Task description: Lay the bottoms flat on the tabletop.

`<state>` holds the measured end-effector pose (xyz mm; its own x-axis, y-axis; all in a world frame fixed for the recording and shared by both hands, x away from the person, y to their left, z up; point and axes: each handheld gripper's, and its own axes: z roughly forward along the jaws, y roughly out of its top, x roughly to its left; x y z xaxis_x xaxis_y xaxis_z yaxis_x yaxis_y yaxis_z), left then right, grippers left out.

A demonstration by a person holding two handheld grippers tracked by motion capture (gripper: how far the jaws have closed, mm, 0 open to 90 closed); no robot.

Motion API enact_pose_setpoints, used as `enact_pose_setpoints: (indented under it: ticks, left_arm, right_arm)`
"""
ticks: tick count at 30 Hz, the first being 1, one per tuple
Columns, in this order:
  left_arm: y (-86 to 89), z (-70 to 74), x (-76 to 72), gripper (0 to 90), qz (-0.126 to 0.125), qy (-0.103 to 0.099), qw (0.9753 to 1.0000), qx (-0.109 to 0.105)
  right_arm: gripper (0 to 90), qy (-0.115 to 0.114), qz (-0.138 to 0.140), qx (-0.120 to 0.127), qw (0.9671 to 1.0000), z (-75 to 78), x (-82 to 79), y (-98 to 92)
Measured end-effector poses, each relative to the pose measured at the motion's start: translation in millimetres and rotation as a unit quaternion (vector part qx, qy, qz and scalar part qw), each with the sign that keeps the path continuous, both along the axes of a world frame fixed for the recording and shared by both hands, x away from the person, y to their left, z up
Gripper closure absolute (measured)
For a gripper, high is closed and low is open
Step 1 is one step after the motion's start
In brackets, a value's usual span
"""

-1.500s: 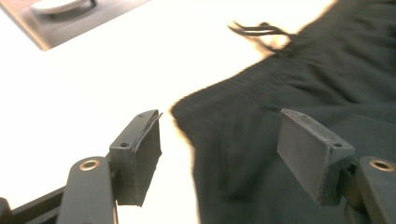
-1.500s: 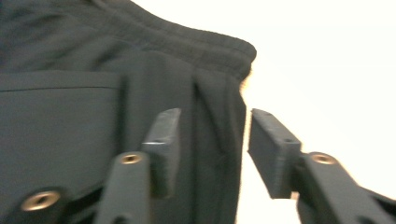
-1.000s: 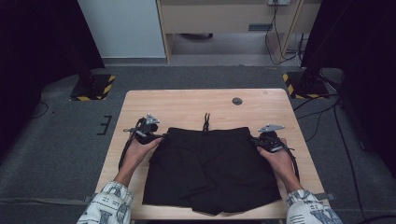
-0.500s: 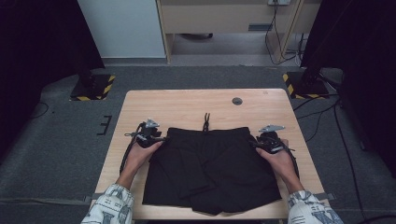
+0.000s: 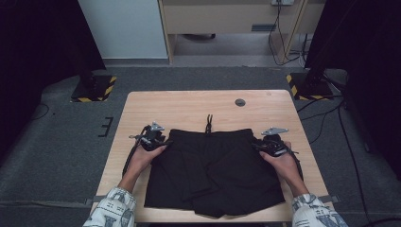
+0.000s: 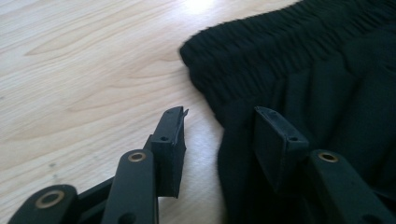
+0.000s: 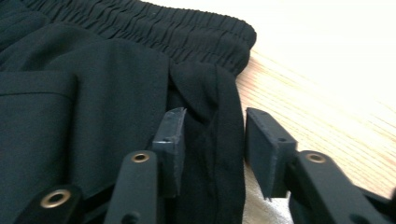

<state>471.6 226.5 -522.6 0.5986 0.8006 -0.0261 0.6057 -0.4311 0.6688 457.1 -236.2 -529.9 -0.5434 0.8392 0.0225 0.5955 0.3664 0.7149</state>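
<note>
A person's left gripper (image 5: pixel 163 142) sits at the left side seam of a pair of black shorts (image 5: pixel 215 175), jaws parted, one on bare wood and the other over the fabric edge, just below the gathered waistband (image 6: pixel 261 51). The right gripper (image 5: pixel 257 146) mirrors it at the shorts' right side, jaws likewise apart and straddling the folded side seam without pinching it. The shorts lie flat on a light wooden table (image 5: pixel 189 106), waistband toward the far edge, a drawstring (image 5: pixel 208 123) trailing onto the wood. A small dark round disc (image 5: pixel 240 102) rests near the far edge, well apart from the shorts. Patterned sleeves (image 5: pixel 111 213) enter from below. No brand mark, label or writing can be read anywhere.
</note>
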Motion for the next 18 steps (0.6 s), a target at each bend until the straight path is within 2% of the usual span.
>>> enact_pose_setpoints:
  ticks: [2, 4, 6, 8, 12, 18]
  left_arm:
    - [-0.6, 0.3, -2.0, 60.6, -0.005, 0.004, 1.0, -0.007]
    - [-2.1, 1.2, -3.6, 71.2, -0.005, 0.002, 1.0, 0.004]
    - [-2.5, 2.7, -3.3, 80.2, -0.003, 0.007, 0.9999, 0.01]
    - [-3.3, 5.3, -3.9, 86.6, -0.005, 0.002, 0.9999, 0.012]
    - [-2.9, 19.7, -9.1, 88.3, -0.005, -0.023, 0.9997, 0.004]
    - [-0.3, 56.3, -20.4, 88.6, -0.011, -0.069, 0.9975, -0.013]
  right_arm:
    - [72.6, 0.003, 0.008, 0.002, 1.0, 0.5, -0.7, 0.6]
    - [82.8, 0.006, 0.01, 0.004, 0.9999, 1.2, -0.1, 1.9]
    - [87.9, 0.01, 0.012, 0.009, 0.9998, 1.3, 0.6, 3.0]
    - [88.9, 0.007, 0.013, 0.003, 0.9999, 2.2, 0.5, 4.2]
    - [89.1, -0.001, 0.014, 0.012, 0.9998, 10.3, -1.6, 2.8]
    - [89.2, -0.028, 0.017, 0.038, 0.9987, 39.0, -7.6, -2.4]
